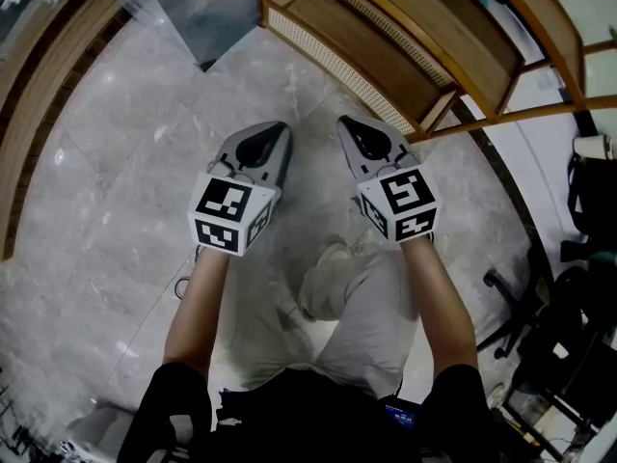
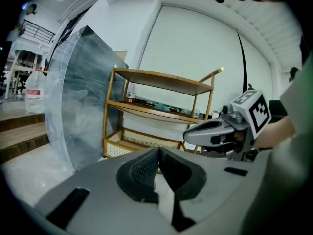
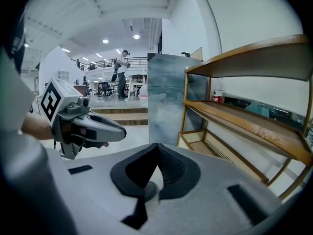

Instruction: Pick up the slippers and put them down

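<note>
No slippers show in any view. My left gripper (image 1: pixel 277 129) and right gripper (image 1: pixel 343 123) are held side by side above the pale marble floor (image 1: pixel 125 191), both pointing toward the wooden rack. The left gripper (image 2: pixel 159 152) has its dark ribbed pads pressed together with nothing between them. The right gripper (image 3: pixel 156 147) likewise has its pads meeting at the tip, empty. Each gripper view shows the other gripper beside it: the right gripper (image 2: pixel 187 135) and the left gripper (image 3: pixel 123 131).
A low wooden rack (image 1: pixel 386 37) with shelves stands ahead on the right. A translucent blue-grey panel (image 1: pixel 198 13) leans at its left. Wooden steps (image 1: pixel 39 114) curve along the left. A black chair base (image 1: pixel 511 302) sits at right. The person's leg and shoe (image 1: pixel 333 263) are below the grippers.
</note>
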`<state>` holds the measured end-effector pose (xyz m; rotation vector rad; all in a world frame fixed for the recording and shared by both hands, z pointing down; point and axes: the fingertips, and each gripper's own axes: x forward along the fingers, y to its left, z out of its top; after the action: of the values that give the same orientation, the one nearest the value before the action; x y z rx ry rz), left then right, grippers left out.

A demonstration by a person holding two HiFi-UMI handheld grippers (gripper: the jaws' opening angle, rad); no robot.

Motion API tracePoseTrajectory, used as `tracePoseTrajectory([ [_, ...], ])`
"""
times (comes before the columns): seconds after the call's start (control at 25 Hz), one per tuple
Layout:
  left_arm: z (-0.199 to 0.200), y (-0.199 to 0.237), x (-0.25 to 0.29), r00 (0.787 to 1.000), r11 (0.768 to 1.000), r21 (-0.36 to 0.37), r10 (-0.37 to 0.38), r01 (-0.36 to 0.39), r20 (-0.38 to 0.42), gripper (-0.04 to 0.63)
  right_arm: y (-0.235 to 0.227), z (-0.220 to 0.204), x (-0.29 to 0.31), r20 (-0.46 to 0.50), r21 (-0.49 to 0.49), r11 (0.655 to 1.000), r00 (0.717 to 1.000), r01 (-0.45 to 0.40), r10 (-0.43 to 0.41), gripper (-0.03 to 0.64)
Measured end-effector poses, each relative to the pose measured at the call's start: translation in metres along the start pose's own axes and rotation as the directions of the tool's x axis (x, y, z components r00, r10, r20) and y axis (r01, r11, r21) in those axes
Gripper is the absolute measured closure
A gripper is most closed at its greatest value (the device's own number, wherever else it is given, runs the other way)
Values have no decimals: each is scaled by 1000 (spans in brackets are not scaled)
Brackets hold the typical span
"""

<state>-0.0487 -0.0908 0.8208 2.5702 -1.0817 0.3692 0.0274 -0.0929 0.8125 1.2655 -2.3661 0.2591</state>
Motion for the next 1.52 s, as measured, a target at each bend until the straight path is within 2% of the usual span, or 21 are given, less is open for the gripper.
tracePoseTrajectory([
  [0.16,31,-17,-6,1000,1000,-5,-22,22,-7,588,-9,25,-24,1,16,1000,1000,17,-17,626],
  [0.36,85,-34,-20,999,999,8,-30,31,-33,588,-23,77,-59,-27,31,999,999,41,-40,626],
  [0.56,154,-52,-39,998,999,27,-35,36,-52,588,-28,137,-92,-15,103,994,1000,24,-22,626],
  [1.16,374,-104,-102,995,996,79,-27,35,-101,588,-46,328,-199,-2,156,988,1000,-15,15,626],
  [1.4,431,-127,-133,992,997,67,-32,40,-123,588,-45,390,-234,8,174,984,1000,-21,20,626],
  [1.52,459,-134,-150,995,997,77,-21,28,-93,588,-37,421,-253,26,168,985,999,-25,21,626],
])
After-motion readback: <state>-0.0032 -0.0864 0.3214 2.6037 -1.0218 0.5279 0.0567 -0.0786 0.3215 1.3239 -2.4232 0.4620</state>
